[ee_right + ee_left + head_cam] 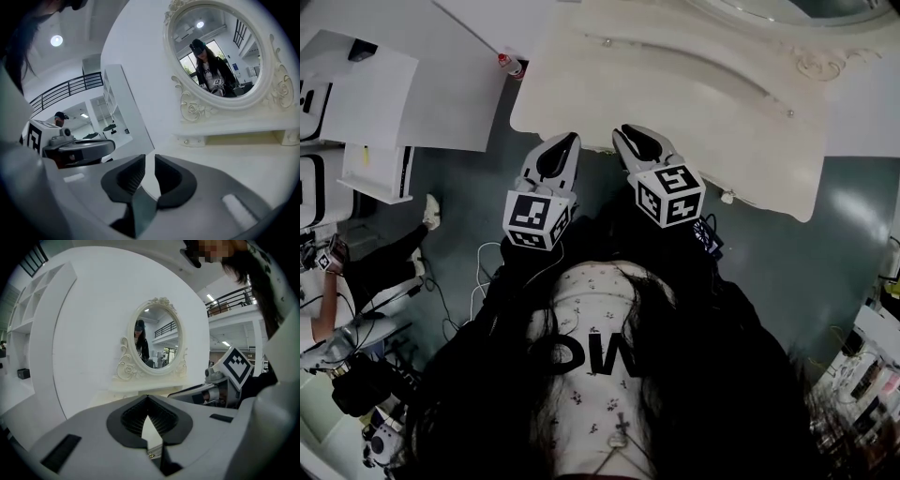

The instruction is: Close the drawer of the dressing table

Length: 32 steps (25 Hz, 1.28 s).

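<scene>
Head view: cream, curve-edged dressing table (581,103) lies just ahead, both tips at its front edge, its drawer hidden beneath. Grey left gripper (571,138) is pressed together, empty; grey right gripper (620,132) is barely parted.

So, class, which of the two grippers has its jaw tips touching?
The left gripper: its jaw tips meet, with nothing held. The right gripper shows a narrow gap between its jaws.

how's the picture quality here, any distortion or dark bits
Head view: dim, the dressing table brightest, the person's clothing near black. Left gripper view: strong fisheye bend, black corners, mirror sharp. Right gripper view: same bend, ceiling lamp glaring, the right tool slightly soft.
</scene>
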Each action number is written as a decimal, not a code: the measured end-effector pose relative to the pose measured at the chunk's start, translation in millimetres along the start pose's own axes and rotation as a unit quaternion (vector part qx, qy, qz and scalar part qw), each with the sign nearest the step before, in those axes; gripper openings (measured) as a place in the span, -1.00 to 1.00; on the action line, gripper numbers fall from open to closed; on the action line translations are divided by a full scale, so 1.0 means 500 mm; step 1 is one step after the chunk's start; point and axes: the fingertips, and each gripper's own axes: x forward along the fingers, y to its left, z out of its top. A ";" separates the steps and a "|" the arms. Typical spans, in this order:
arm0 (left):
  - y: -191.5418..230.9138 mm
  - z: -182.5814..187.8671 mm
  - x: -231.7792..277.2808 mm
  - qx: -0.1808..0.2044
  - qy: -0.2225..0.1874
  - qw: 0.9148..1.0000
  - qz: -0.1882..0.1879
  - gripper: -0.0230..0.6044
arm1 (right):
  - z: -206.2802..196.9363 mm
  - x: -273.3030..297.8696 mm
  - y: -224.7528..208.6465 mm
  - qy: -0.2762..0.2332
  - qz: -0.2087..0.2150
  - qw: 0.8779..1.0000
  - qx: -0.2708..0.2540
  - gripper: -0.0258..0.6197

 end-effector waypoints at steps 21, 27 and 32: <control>0.166 -0.155 -0.379 -0.008 0.001 1.000 0.011 -0.93 | -0.174 0.035 0.362 0.001 -0.020 1.000 0.011 -0.70; 0.147 -0.154 -0.389 -0.008 -0.021 1.000 -0.017 -0.93 | -0.192 0.001 0.396 -0.003 -0.037 0.999 0.001 -0.70; 0.121 -0.148 -0.390 -0.005 -0.033 0.999 -0.035 -0.93 | -0.187 -0.021 0.396 -0.006 -0.049 0.999 -0.010 -0.70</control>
